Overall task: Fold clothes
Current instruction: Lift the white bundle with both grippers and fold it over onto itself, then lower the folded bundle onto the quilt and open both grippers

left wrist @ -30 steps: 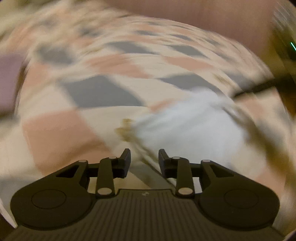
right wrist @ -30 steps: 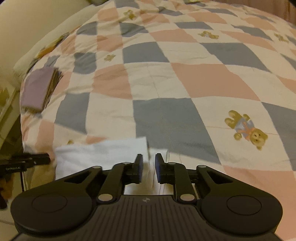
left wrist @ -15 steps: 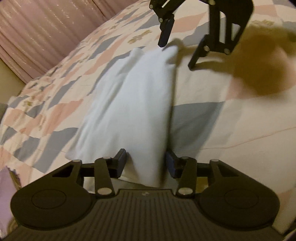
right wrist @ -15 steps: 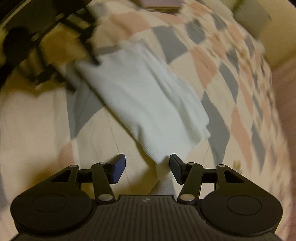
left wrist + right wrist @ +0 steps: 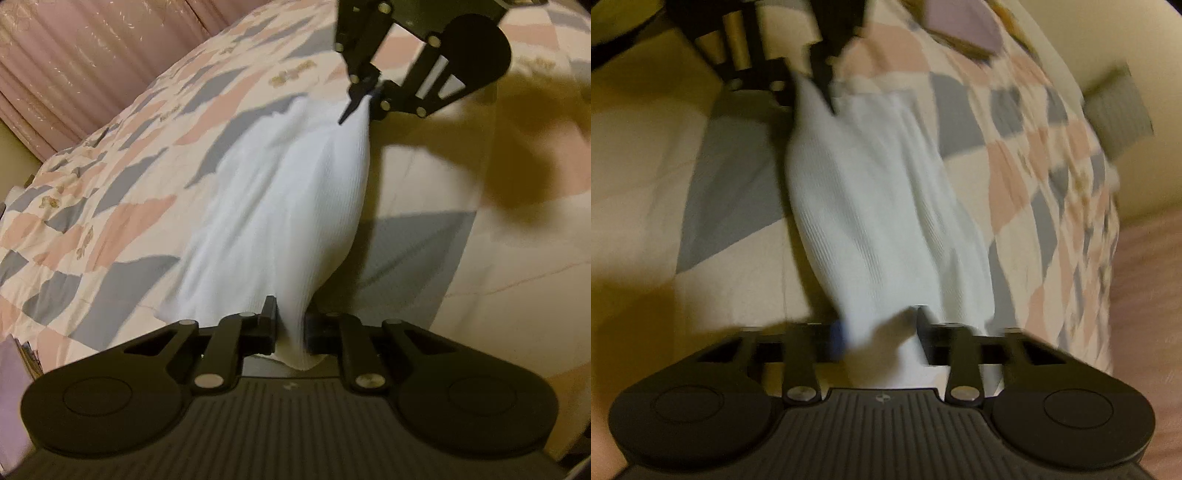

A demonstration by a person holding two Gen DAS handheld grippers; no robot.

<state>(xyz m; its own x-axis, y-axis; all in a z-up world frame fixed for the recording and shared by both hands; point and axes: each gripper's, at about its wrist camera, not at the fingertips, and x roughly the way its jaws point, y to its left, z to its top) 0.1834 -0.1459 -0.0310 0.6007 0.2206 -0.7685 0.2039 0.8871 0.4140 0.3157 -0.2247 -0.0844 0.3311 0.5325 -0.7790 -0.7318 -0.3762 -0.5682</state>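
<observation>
Your left gripper (image 5: 290, 325) sits at the bottom centre of its view, jaws clamped on one end of the white ribbed garment (image 5: 295, 206). Your right gripper (image 5: 881, 338) occupies the same place in its own view; its jaws stand narrowly apart with the other end of the cloth bunched between them, and motion blur hides whether the pads actually bite. In the left view that gripper also appears at upper right, pinching the far end. The garment runs from bottom centre toward the upper middle of each frame, stretched between the two grips and sagging in long folds over the checked quilt (image 5: 110, 206).

Risks, as judged from this pose: each grip takes only a small pinch near a corner, so a pull apart could slip the cloth free, most likely on the blurred right side. Uneven tension would leave the lengthwise creases in the fold. A low pass could drag the hanging middle across the quilt.

Count: two grippers; one white garment; one quilt; one purple folded item (image 5: 964, 26) at the top edge of the right view; one pink curtain (image 5: 92, 62), upper left of the left view.
</observation>
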